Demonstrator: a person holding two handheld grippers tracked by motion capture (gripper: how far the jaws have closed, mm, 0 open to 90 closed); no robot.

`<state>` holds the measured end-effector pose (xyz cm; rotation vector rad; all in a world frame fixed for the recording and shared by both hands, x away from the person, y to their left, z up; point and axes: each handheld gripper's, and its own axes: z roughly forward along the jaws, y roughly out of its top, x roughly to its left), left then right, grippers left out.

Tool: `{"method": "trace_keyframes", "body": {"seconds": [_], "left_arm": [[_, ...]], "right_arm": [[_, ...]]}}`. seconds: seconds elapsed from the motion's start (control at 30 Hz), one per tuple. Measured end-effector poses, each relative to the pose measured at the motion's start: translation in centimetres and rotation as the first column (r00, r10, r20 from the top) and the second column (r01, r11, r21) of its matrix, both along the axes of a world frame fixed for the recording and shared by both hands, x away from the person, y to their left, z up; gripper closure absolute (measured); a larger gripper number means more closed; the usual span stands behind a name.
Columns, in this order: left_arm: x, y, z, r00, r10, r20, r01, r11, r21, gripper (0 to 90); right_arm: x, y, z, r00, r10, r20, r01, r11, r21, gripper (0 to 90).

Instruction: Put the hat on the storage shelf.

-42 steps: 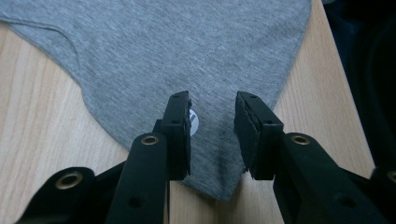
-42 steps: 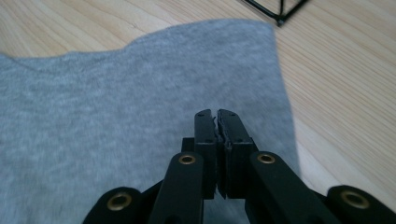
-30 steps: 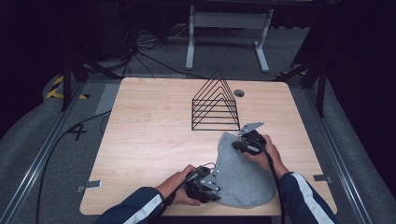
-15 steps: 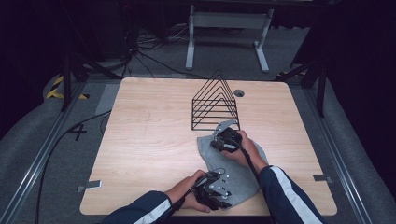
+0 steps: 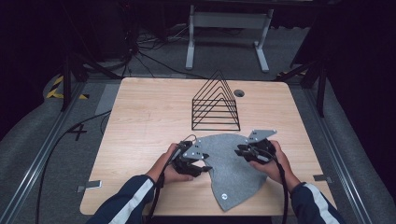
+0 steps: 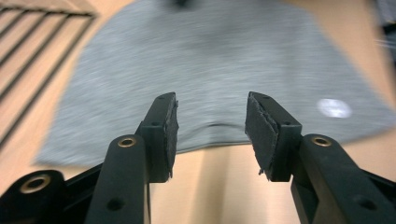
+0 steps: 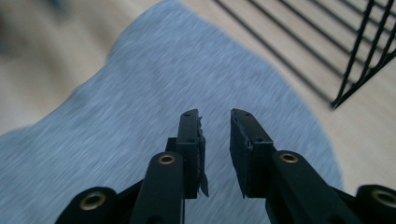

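A grey felt cloth (image 5: 231, 170) with a small white dot (image 5: 225, 196) lies flat on the wooden table (image 5: 140, 126), near its front edge. My left gripper (image 5: 206, 166) sits at the cloth's left edge and points right. In the left gripper view its jaws (image 6: 211, 127) stand open with nothing between them, just short of the cloth's hem (image 6: 210, 60). My right gripper (image 5: 238, 150) hovers over the cloth's right part. Its jaws (image 7: 215, 140) are a little apart above the cloth (image 7: 154, 102), gripping nothing. Both pairs of jaws have just been opening.
A black wire rack (image 5: 215, 105) with triangular dividers stands just behind the cloth, close to the right gripper (image 7: 359, 51). A small round hole (image 5: 239, 93) sits in the table's far part. Bare wood lies left of the cloth. A cable trails off the table's left side.
The cloth, bunched at the front right before, now lies spread flat. Both grippers have let go of it; the left moved left and away from the person, the right swung left, then back right.
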<state>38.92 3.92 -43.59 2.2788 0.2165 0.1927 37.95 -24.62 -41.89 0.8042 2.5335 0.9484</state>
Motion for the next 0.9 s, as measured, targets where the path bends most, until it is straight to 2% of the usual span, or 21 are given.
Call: {"method": "trace_keyframes", "body": {"seconds": [0.03, 0.07, 0.1, 0.17, 0.2, 0.23, 0.3, 0.4, 0.47, 0.53, 0.6, 0.7, 0.73, 0.8, 0.9], "left_arm": [[1.2, -0.2, -0.5, 0.9992, 0.038, -0.014, -0.038, 0.9991, 0.016, 53.6], [1.2, -0.2, -0.5, 0.9992, 0.038, -0.014, -0.038, 0.9991, 0.016, 53.4], [2.0, -0.4, -0.9, 0.9983, 0.052, -0.024, -0.052, 0.9985, 0.018, 53.4], [2.8, -0.8, -1.3, 0.9972, 0.074, -0.009, -0.073, 0.9968, 0.032, 53.5], [3.4, -1.0, -1.6, 0.9964, 0.082, -0.023, -0.081, 0.996, 0.038, 53.5], [3.9, -1.2, -1.8, 0.9955, 0.094, -0.016, -0.093, 0.9948, 0.042, 53.3], [4.5, -1.3, -2.2, 0.9929, 0.117, -0.022, -0.116, 0.9925, 0.04, 53.9], [5.2, -1.3, -2.9, 0.9908, 0.133, -0.026, -0.131, 0.989, 0.068, 55.5], [5.3, -0.9, -3.0, 0.9889, 0.141, -0.047, -0.138, 0.9886, 0.06, 56.1], [5.2, -0.7, -3.0, 0.9907, 0.128, -0.046, -0.125, 0.9898, 0.068, 56.7], [4.9, -0.3, -2.9, 0.9898, 0.128, -0.062, -0.124, 0.9897, 0.072, 57.5], [4.2, 0.5, -2.8, 0.9888, 0.13, -0.074, -0.123, 0.9886, 0.087, 57.8], [3.9, 0.6, -2.9, 0.9883, 0.133, -0.074, -0.127, 0.9885, 0.081, 57.7], [3.0, 0.9, -2.7, 0.988, 0.132, -0.08, -0.124, 0.9874, 0.098, 58.2], [1.2, 1.4, -2.8, 0.9882, 0.123, -0.091, -0.115, 0.9888, 0.096, 59.4]], "right_arm": [[-2.1, -0.1, -0.5, 0.9997, 0.023, -0.002, -0.023, 1.0, -0.001, 73.8], [-2.1, -0.1, -0.5, 0.9997, 0.023, -0.002, -0.023, 1.0, -0.001, 73.8], [-2.7, -0.1, -0.6, 0.9995, 0.029, -0.008, -0.029, 1.0, 0.005, 73.7], [-4.5, 0.2, -1.0, 0.9977, 0.066, -0.015, -0.066, 0.998, -0.002, 73.4], [-5.2, 0.4, -1.1, 0.9967, 0.079, -0.018, -0.079, 0.997, 0.001, 73.4], [-5.8, 0.5, -1.2, 0.9952, 0.095, -0.025, -0.095, 0.995, 0.012, 73.4], [-6.8, 0.7, -1.7, 0.9922, 0.112, -0.054, -0.11, 0.993, 0.039, 73.4], [-7.5, 1.2, -2.3, 0.9891, 0.129, -0.07, -0.129, 0.992, 0.006, 73.3], [-7.7, 1.2, -2.8, 0.9883, 0.13, -0.08, -0.13, 0.991, -0.003, 73.2], [-7.7, 1.0, -3.1, 0.9882, 0.122, -0.093, -0.123, 0.992, -0.003, 73.1], [-7.7, 0.8, -3.2, 0.988, 0.115, -0.104, -0.116, 0.993, -0.009, 72.9], [-7.4, 0.1, -3.4, 0.9892, 0.092, -0.114, -0.091, 0.996, 0.013, 73.1], [-7.3, 0.0, -3.4, 0.9903, 0.086, -0.108, -0.087, 0.996, 0.003, 73.0], [-7.1, -0.4, -3.3, 0.9929, 0.074, -0.093, -0.075, 0.997, -0.01, 72.2], [-6.8, -1.2, -3.3, 0.9956, 0.037, -0.086, -0.038, 0.999, -0.016, 71.7]]}}
